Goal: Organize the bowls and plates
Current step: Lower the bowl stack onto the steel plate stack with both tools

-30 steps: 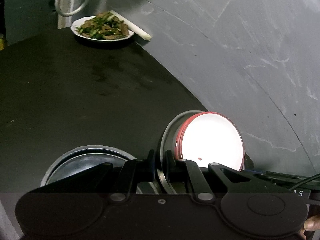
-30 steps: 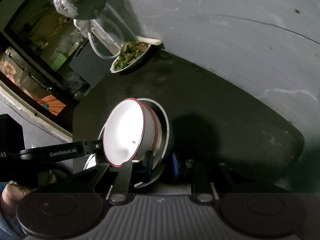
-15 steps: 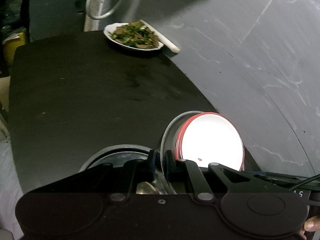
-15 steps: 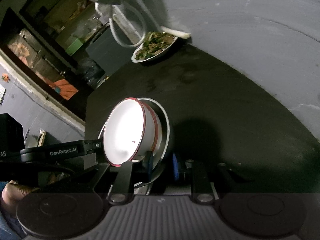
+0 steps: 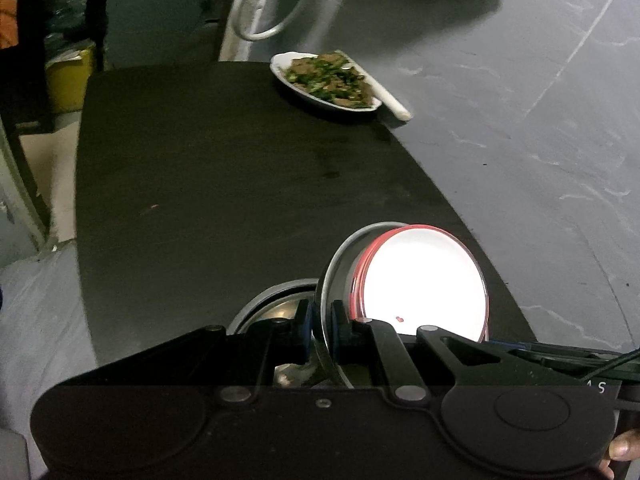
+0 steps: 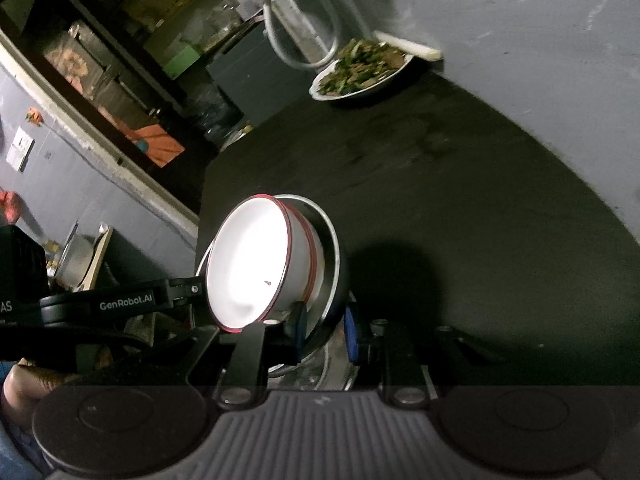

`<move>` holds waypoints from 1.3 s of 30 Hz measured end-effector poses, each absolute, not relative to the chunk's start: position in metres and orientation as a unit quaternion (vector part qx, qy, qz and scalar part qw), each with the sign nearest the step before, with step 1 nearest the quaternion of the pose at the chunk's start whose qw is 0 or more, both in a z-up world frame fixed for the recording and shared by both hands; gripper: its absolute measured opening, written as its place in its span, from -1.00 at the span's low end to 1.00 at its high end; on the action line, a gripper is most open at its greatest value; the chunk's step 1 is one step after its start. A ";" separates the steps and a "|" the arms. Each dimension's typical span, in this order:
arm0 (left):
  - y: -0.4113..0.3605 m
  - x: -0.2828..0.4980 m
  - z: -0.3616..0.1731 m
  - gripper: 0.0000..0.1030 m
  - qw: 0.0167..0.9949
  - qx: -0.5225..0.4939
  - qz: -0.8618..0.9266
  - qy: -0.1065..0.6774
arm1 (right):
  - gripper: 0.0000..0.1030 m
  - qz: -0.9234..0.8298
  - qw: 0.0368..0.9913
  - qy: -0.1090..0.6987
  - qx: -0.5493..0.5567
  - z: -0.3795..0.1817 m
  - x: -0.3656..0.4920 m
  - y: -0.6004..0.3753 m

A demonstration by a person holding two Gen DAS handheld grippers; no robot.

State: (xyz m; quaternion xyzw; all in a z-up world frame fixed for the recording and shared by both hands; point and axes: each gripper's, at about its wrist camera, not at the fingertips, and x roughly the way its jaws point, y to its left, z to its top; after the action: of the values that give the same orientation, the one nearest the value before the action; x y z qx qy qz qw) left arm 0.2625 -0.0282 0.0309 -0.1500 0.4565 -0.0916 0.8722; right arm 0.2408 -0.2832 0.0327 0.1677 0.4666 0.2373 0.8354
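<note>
A white bowl with a red rim [image 5: 424, 280] [image 6: 256, 268] sits nested inside a steel bowl [image 5: 340, 256] [image 6: 332, 252]. Both are lifted above the black table [image 5: 220, 184] [image 6: 460, 184]. My left gripper [image 5: 321, 330] is shut on the steel bowl's rim from the near side. My right gripper [image 6: 324, 330] is shut on the same steel rim from the opposite side. Another steel bowl [image 5: 272, 304] lies on the table below, partly hidden by the left gripper.
A white plate of green vegetables and meat [image 5: 326, 80] [image 6: 362, 70] stands at the table's far edge, with a white stick [image 5: 386, 96] beside it. A grey wall [image 5: 520, 100] runs along the right. Shelves and clutter [image 6: 120, 80] lie beyond the table's left side.
Both grippers have risen and drawn back with the stacked bowls, so more of the table and its far end shows. The grip on the steel rim has not changed.
</note>
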 end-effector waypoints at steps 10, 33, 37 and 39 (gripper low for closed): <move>-0.002 0.246 0.022 -0.85 0.867 -0.165 -0.061 0.466 | -0.57 0.267 0.817 0.490 0.146 0.022 0.238 -0.253; -0.003 0.237 -0.001 -0.84 0.849 -0.184 -0.049 0.492 | -0.56 0.271 0.795 0.528 0.130 0.010 0.231 -0.243; -0.002 0.238 -0.002 -0.83 0.848 -0.186 -0.046 0.494 | -0.56 0.271 0.793 0.530 0.128 0.010 0.232 -0.242; -0.002 0.239 -0.002 -0.83 0.849 -0.185 -0.043 0.492 | -0.56 0.271 0.793 0.531 0.127 0.009 0.233 -0.242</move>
State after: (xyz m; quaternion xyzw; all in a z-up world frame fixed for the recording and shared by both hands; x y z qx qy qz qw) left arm 0.2388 -0.0019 -0.0025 -0.1853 0.4923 -0.0427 0.8494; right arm 0.2327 -0.2422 0.0091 0.1267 0.5314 0.2710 0.7925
